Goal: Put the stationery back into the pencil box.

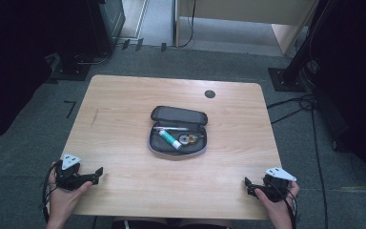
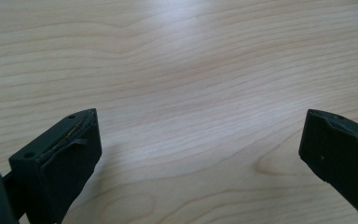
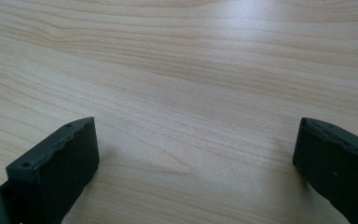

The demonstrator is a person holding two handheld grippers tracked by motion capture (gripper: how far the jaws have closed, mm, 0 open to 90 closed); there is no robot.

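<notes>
Both my hands sit at the near edge of the table, 1 at each corner, each holding a gripper. My left gripper rests by the near-left corner with its jaws pointing inward toward the middle; my left hand wraps the body from behind, and the grey plate sits on top. My right gripper rests by the near-right corner, jaws also pointing inward, held in my right hand.

From the left gripper view, the 2 black jaws stand wide apart with bare wood grain between them — nothing held. The right gripper view reads the same: jaws spread to the frame's sides, bare table between, nothing in them.

Well away from both grippers, about mid-table, lies a dark case, unzipped, its lid folded back toward the far side. Inside I can see a pen along the back, a white tube with a green end lying at a slant, and some small metal bits beside it — too small to tell what they are.

A round dark grommet sits in the tabletop near the far edge. Cables trail across the grey floor at the right.
</notes>
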